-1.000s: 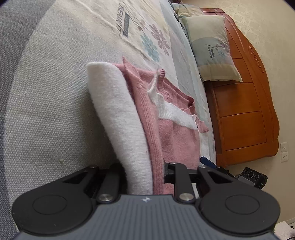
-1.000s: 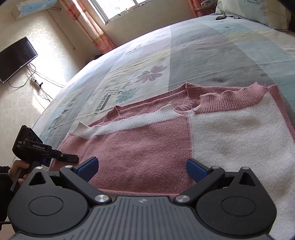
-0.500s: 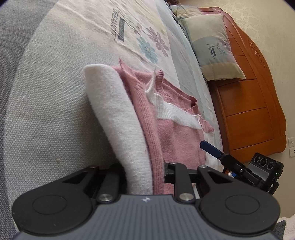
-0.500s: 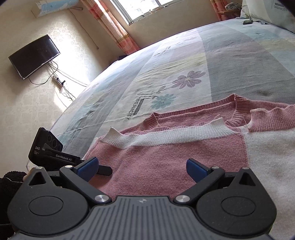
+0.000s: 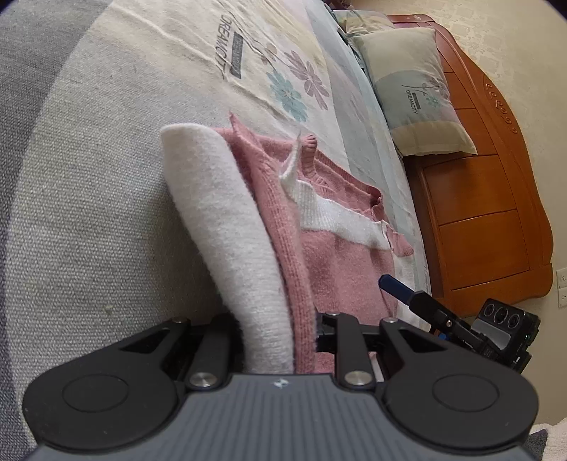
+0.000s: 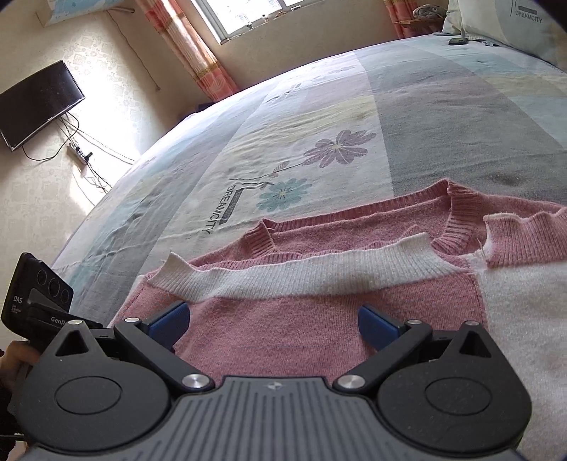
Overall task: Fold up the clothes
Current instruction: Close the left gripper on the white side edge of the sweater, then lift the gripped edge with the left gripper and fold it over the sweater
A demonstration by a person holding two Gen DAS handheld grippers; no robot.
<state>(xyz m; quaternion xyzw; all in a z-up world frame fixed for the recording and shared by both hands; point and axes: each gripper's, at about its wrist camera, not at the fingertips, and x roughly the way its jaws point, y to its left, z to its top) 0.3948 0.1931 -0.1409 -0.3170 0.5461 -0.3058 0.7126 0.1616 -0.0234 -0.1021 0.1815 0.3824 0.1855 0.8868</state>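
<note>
A pink and white knitted sweater (image 6: 336,244) lies flat on the flowered bedsheet (image 6: 319,117). In the left wrist view its near edge (image 5: 262,283) is lifted, white layer beside pink layer, and my left gripper (image 5: 280,340) is shut on that doubled edge; the fingertips are hidden by the cloth. My right gripper (image 6: 273,321) hovers open just over the pink panel below the white ribbed band (image 6: 301,280), nothing between its blue pads (image 6: 375,324). One blue finger of the right gripper (image 5: 397,287) shows at the sweater's right side in the left wrist view.
A pillow (image 5: 414,92) leans on the wooden headboard (image 5: 489,198) at the far end of the bed. A wall television (image 6: 39,103), cables and a curtained window (image 6: 248,14) lie beyond the bed. A person's hand (image 6: 14,358) holds the left gripper's handle.
My right gripper slid leftward along the sweater, from the pink-white seam to over the pink panel, and came into the left wrist view. The left gripper kept its grip and place.
</note>
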